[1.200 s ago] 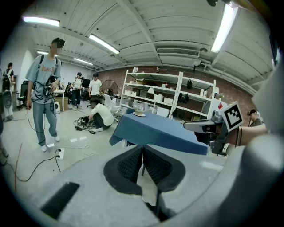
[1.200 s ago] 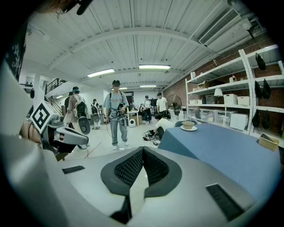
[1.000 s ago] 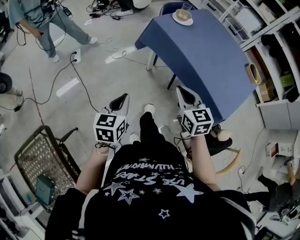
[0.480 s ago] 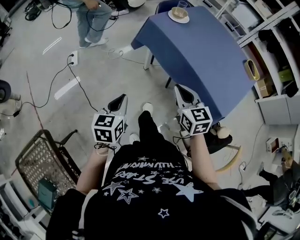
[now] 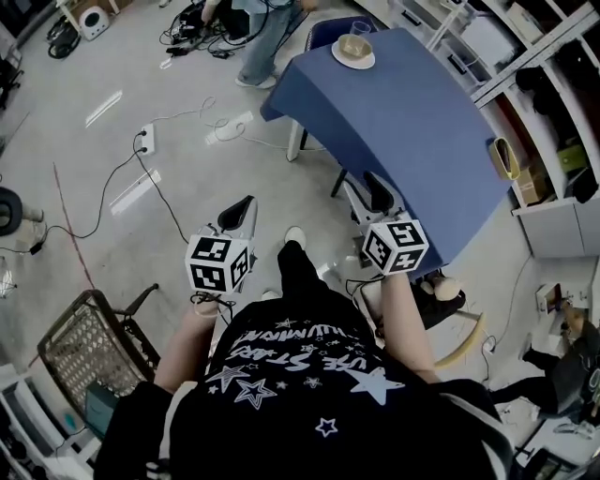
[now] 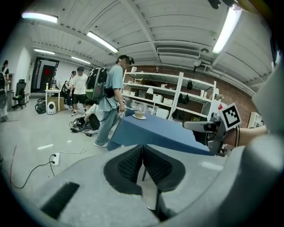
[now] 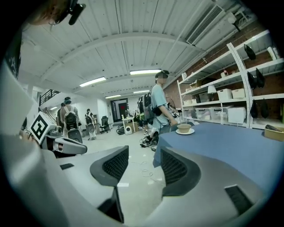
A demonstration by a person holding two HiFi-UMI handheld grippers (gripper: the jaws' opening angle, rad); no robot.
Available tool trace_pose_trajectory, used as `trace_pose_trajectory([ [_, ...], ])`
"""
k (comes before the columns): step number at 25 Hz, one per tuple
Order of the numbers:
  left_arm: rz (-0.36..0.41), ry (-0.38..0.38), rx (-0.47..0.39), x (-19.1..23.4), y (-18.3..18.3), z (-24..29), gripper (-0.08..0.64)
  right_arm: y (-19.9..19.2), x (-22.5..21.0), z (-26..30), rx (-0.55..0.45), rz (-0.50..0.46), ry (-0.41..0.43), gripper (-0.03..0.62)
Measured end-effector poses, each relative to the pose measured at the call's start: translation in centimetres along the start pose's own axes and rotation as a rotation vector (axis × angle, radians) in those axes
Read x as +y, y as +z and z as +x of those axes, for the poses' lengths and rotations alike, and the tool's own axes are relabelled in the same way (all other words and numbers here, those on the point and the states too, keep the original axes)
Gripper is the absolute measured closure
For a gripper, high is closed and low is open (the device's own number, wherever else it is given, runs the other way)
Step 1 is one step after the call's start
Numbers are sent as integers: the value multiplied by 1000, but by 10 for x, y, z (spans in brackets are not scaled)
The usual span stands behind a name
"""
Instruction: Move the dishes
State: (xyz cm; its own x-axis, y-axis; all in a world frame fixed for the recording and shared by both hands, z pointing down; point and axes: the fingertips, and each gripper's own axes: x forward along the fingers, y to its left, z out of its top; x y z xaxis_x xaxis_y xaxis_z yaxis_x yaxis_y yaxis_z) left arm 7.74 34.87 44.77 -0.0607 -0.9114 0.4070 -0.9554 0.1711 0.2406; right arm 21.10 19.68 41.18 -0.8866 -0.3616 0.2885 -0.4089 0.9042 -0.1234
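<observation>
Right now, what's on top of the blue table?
On the blue table, at its far end, a bowl sits on a white plate, with a clear glass behind. The bowl's inside is not visible.

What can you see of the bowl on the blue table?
The bowl is small, tan and matte, and looks ceramic. It stands upright on a white saucer at the far end of the blue-clothed table, near the edge. A clear glass stands just beyond it. Nothing else touches it, and its contents can't be told.

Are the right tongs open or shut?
Open: the right tongs stand apart in the right gripper view, floor visible between them, nothing held.
</observation>
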Motion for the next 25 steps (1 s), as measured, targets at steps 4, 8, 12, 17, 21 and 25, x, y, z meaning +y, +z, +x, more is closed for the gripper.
trace_pose_trajectory([
  [4,4,-5,15,16,23,42,538,7,-32,44,25,33,4,314],
  [8,21,-13,23,31,53,85,538,25,-64,90,31,50,1,296],
  [12,32,-14,15,46,85,123,538,43,-96,131,29,65,-6,281],
  [17,35,-22,16,61,112,173,538,63,-136,166,29,64,-22,273],
  [21,46,-40,8,63,130,211,538,70,-170,181,30,76,-43,273],
  [25,41,-49,4,63,139,235,538,68,-191,189,49,82,-56,273],
])
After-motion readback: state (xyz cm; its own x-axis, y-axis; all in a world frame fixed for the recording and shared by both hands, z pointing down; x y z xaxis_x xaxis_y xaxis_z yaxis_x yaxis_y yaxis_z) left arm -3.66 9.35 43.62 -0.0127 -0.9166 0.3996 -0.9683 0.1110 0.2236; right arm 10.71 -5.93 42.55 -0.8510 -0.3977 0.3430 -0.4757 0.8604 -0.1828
